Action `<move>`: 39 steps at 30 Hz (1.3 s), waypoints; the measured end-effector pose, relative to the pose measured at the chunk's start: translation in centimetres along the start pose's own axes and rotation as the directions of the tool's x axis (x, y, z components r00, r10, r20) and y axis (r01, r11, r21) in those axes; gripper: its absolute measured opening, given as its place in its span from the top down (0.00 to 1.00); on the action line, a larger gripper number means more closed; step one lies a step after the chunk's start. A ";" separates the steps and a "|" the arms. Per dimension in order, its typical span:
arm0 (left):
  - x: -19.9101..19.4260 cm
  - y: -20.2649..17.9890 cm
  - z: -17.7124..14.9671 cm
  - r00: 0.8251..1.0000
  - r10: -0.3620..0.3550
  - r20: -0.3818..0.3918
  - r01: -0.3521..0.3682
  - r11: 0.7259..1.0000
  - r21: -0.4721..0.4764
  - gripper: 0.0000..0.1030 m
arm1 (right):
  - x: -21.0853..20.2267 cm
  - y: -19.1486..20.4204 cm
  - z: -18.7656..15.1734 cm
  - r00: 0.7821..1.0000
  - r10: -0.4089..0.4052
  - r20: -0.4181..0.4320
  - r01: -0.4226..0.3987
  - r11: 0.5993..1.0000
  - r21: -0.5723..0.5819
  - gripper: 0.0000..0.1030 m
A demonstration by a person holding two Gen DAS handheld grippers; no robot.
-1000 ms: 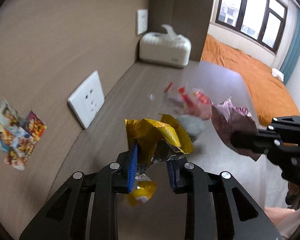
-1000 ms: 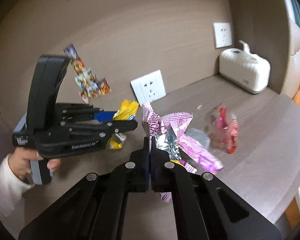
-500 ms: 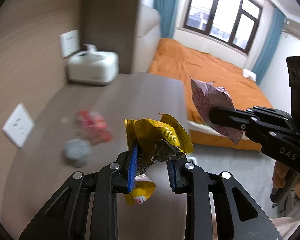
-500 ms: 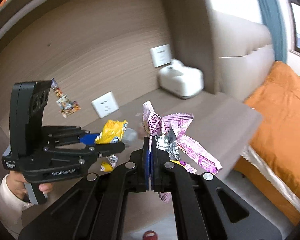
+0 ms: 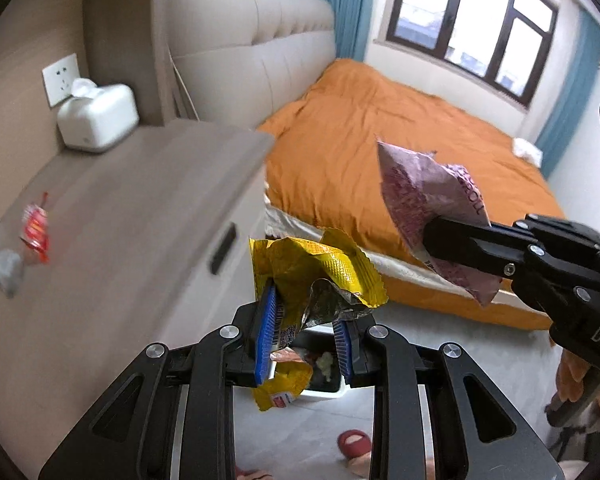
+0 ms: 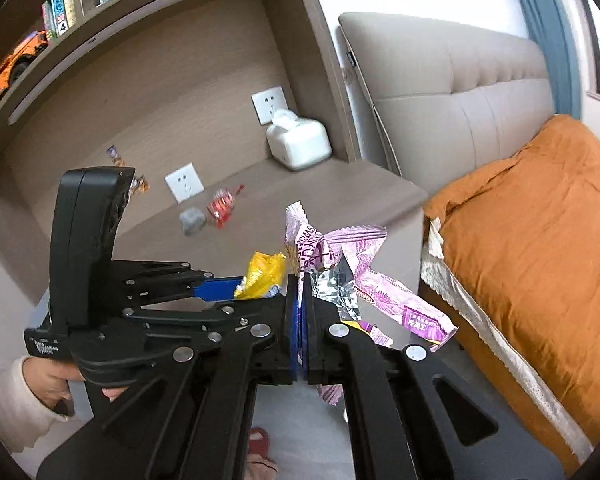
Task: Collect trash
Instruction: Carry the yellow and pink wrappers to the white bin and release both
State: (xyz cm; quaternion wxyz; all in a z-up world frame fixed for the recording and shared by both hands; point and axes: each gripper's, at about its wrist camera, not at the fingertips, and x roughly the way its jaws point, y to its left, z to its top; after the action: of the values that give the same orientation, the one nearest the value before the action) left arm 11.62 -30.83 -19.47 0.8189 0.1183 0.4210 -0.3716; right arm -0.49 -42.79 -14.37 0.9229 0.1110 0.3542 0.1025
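**A:** Where are your hand-held grippers, and what are they carrying?

**B:** My left hand-held gripper [image 5: 306, 334] pinches a crumpled yellow wrapper [image 5: 312, 276] between its blue pads [image 5: 265, 334]. My right hand-held gripper [image 6: 301, 320] has its pads pressed together on a purple wrapper [image 6: 364, 280], which fans out up and to the right.

**A:** Where does the trash have to go?

**B:** I judge it goes in a white bin [image 5: 320, 390] on the floor, straight below and just beyond my left fingertips, partly hidden by the yellow wrapper. It already holds scraps. The left hand-held gripper is the nearer one; in the left view the right one sits higher and further right, over the floor beside the orange bed [image 5: 400, 152].

**A:** Anything left behind?

**B:** Yes. On the bench [image 6: 260, 216], far left, lie a red wrapper [image 6: 221, 208] and a grey wad [image 6: 191, 221], near a white tissue box [image 6: 298, 144].

**A:** Any readable writing?

**B:** Partly. The purple wrapper shows letters like "SWIS". The right hand-held gripper's body reads "DAS", cut off at the frame edge. A label on the yellow wrapper is too small to read.
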 end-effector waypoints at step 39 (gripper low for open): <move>37.0 -3.4 -21.9 0.972 -0.042 -0.232 0.002 0.986 -0.168 0.04 | 26.8 -20.1 -29.0 0.963 0.134 -0.235 -0.093 0.980 0.175 0.04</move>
State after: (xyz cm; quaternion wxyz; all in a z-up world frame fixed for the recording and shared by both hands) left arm 9.71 -40.97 -61.36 0.7663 0.0879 0.5457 -0.3276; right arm 1.60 -51.02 -57.85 0.8524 0.1925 0.4658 0.1392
